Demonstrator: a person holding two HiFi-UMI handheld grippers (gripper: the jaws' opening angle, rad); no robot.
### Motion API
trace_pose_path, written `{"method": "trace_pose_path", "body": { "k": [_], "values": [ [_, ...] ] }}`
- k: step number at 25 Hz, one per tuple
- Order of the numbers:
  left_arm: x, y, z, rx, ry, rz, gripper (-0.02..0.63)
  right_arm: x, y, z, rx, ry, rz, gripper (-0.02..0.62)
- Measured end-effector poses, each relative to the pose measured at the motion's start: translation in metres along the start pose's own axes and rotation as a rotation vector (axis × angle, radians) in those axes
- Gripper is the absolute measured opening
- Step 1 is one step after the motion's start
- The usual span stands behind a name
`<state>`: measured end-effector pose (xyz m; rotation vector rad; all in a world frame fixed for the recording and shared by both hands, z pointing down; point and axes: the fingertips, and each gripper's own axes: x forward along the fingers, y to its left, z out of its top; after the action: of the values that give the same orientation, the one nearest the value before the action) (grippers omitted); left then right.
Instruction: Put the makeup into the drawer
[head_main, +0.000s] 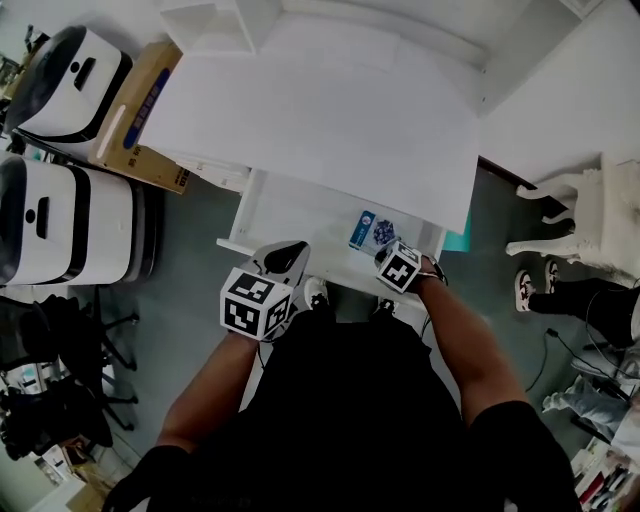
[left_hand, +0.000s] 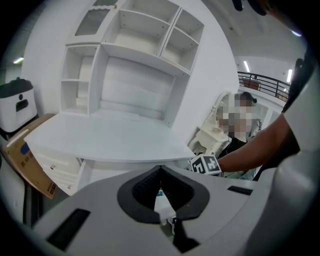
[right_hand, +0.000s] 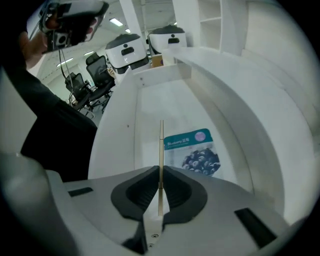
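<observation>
drawer (head_main: 292, 216): rear under desk top (head_main: 330, 110) | thin sheet (right_hand: 160, 150): edge-on, kind unclear

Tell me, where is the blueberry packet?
In the head view, the blueberry packet lies flat in the open drawer under the desk, toward its right side, just ahead of the right gripper.
</observation>
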<state>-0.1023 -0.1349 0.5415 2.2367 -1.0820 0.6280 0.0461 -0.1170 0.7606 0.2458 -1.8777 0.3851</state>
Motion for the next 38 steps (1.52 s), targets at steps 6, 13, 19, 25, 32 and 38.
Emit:
{"method": "trace_pose_path", "body": {
  "k": [6, 13, 19, 25, 32, 38],
  "values": [
    [-0.010, 0.004, -0.008, -0.017, 0.005, 0.026, 0.011, 0.034, 0.013, -0.019, -0.024, 0.102, 0.047, 0.045],
    [-0.018, 0.013, -0.018, -0.035, 0.016, 0.052, 0.011, 0.051, 0.016, -0.025, -0.022, 0.118, 0.047, 0.046],
    [-0.017, 0.013, -0.017, -0.036, 0.020, 0.050, 0.011, 0.056, 0.018, -0.025, 0.003, 0.117, 0.070, 0.046],
    [-0.018, 0.015, -0.017, -0.026, 0.018, 0.030, 0.011, 0.052, 0.017, -0.023, 0.055, 0.098, 0.058, 0.046],
    [-0.013, 0.014, -0.013, 0.007, 0.009, -0.028, 0.011, 0.024, 0.004, -0.029, 0.243, 0.047, -0.020, 0.048],
    [-0.007, 0.004, -0.003, 0.072, 0.004, -0.121, 0.011, -0.053, -0.015, 0.012, 0.490, -0.315, -0.186, 0.046]
  ]
}}
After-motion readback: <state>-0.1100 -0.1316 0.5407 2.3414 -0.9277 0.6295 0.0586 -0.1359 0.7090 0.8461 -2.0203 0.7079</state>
